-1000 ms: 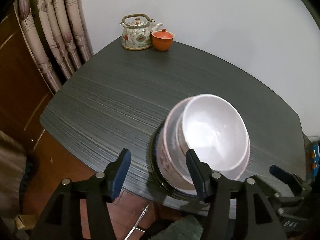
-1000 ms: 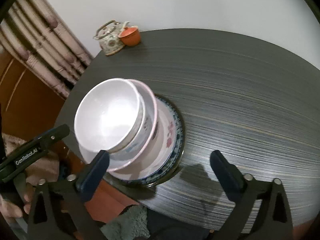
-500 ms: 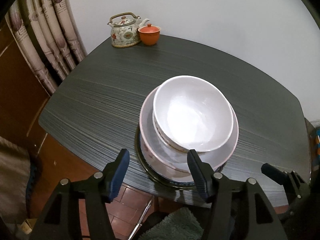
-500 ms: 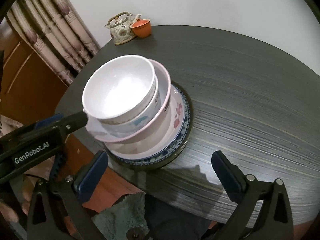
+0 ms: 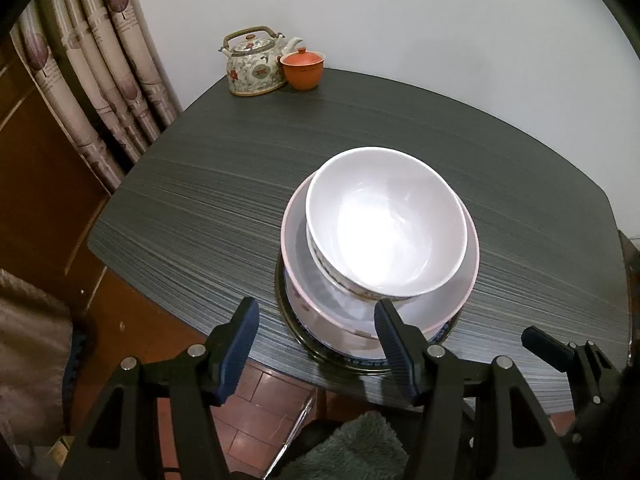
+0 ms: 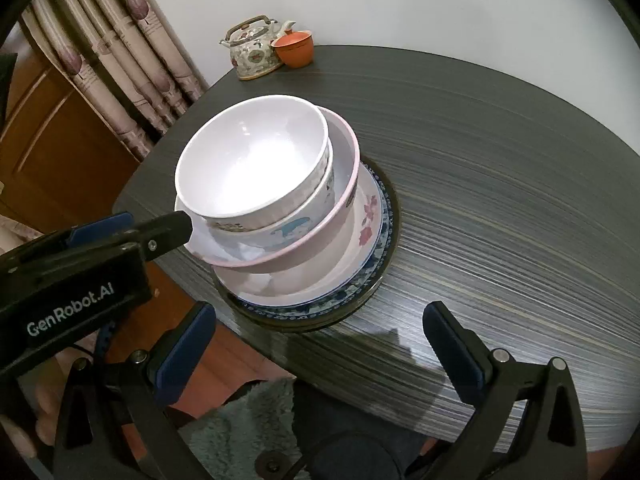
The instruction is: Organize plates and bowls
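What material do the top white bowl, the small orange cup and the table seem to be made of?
Top white bowl: glossy ceramic or melamine, judging by the bright glare inside; the look cannot decide which.
Orange cup: probably unglazed clay, since its surface is matte and terracotta-coloured.
Table: likely laminate or veneer with a dark, fine-streaked, slightly shiny grain.

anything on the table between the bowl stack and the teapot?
Nothing. Bare dark table runs from the stacked bowls to the teapot and the orange cup beside it, in both wrist views.

Glossy ceramic-looking bowls point(image 5: 386, 236); matt streaked wood-grain table point(image 5: 200, 208); fuzzy cloth mat point(image 6: 244, 428).
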Action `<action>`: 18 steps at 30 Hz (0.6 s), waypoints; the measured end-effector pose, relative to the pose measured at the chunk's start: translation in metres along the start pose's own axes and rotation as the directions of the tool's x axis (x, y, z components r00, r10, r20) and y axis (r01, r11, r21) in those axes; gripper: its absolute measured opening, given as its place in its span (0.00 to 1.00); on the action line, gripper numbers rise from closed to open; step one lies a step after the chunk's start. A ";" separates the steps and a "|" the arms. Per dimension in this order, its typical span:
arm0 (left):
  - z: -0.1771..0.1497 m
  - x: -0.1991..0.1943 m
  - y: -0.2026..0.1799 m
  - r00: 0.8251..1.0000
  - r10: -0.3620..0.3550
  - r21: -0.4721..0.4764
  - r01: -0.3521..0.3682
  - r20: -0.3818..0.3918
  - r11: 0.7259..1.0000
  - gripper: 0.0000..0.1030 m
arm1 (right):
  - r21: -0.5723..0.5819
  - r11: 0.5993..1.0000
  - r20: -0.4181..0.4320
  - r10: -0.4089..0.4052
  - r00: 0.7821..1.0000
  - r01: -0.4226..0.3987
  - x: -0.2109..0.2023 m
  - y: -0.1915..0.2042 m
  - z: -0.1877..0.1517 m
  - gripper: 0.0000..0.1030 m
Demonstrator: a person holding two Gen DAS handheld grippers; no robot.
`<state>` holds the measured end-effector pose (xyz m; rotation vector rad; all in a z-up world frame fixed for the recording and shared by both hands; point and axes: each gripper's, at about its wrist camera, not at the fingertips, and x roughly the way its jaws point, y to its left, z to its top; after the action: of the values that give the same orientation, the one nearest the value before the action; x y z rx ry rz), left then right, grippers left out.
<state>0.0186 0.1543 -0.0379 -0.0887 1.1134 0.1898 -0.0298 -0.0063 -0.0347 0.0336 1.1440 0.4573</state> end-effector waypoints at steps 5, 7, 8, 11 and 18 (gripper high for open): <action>0.000 0.000 0.000 1.000 0.002 0.002 -0.002 0.002 1.000 0.60 | 0.005 1.000 -0.007 0.004 1.000 -0.004 0.000 0.000 -0.001 1.00; 0.000 0.000 -0.001 1.000 -0.001 0.003 0.001 0.003 1.000 0.60 | 0.008 1.000 -0.007 0.004 1.000 -0.004 0.000 0.000 -0.001 1.00; -0.001 0.000 -0.001 1.000 -0.001 0.003 0.001 0.005 1.000 0.60 | 0.006 1.000 -0.005 0.005 1.000 -0.005 0.000 0.000 -0.001 1.00; -0.002 0.001 0.001 1.000 -0.008 0.001 0.008 0.002 1.000 0.60 | 0.007 1.000 -0.003 0.007 1.000 -0.007 0.000 0.001 -0.001 1.00; 0.000 0.004 0.006 1.000 -0.010 -0.013 0.010 -0.002 1.000 0.60 | 0.006 1.000 -0.015 0.015 1.000 -0.015 0.003 0.002 -0.002 1.00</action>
<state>0.0191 0.1606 -0.0415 -0.1054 1.1137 0.1881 -0.0312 -0.0037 -0.0380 0.0442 1.1604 0.4682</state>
